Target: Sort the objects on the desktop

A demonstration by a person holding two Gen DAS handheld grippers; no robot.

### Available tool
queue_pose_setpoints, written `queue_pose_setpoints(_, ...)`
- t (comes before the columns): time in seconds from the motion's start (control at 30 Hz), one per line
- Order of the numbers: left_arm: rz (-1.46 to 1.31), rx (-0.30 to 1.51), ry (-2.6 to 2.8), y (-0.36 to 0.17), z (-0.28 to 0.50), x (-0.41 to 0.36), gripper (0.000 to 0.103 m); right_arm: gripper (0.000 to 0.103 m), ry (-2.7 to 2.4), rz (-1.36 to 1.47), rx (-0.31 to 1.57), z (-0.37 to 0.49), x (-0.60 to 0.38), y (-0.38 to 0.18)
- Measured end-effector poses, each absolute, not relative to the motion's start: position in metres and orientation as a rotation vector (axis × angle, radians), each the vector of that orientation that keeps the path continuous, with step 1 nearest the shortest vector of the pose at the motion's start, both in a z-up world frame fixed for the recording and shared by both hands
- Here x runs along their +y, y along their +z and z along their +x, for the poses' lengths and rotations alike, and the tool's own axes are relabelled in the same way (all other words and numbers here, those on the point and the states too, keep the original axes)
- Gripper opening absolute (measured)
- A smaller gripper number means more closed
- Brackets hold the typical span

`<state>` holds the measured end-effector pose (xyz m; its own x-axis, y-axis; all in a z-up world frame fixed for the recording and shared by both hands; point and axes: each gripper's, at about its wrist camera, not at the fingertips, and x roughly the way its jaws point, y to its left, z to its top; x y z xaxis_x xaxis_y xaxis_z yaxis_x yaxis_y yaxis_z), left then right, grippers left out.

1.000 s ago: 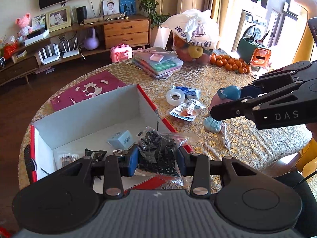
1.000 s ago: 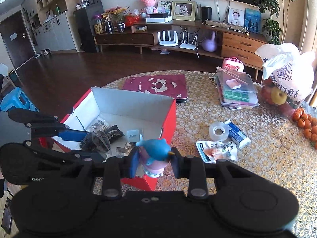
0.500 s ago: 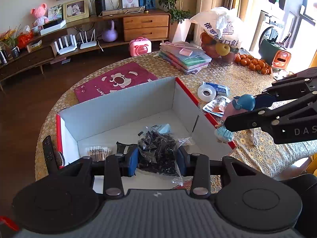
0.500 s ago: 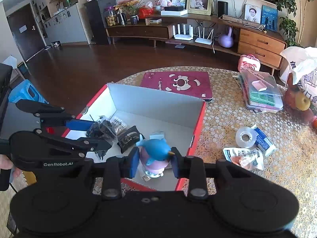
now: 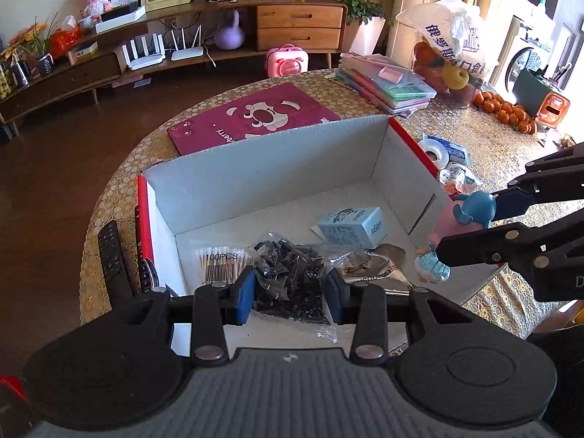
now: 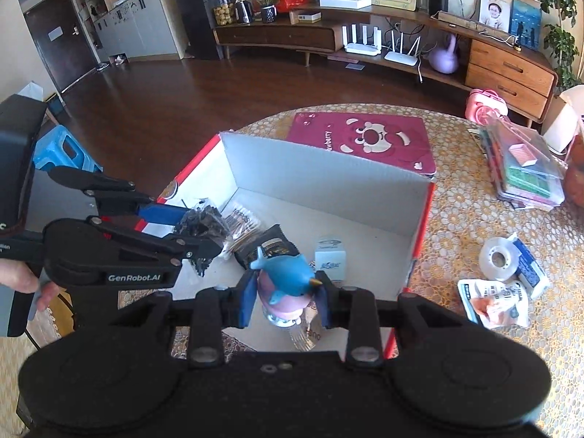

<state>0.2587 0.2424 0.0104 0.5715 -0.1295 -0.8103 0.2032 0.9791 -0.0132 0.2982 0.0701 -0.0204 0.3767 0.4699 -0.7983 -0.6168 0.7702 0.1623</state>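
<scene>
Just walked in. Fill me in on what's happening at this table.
A person is sorting loose items into a red box on the table, a handheld gripper in each hand. The left gripper is shut on a clear bag of small black parts, held over the box. The right gripper is shut on a blue and pink toy figure, held at the box's near edge. Cotton swabs and a small blue carton already lie inside. A tape roll and a snack packet lie outside on the tablecloth.
</scene>
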Motion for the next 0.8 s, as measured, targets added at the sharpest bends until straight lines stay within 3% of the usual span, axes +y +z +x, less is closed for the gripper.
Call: queue_pose_setpoints(0.8,0.136,1.011,-0.136,-0.026,0.313,0.258,0.038,0.033,0.751,-0.187,1.047,0.305,0.102,-0.07)
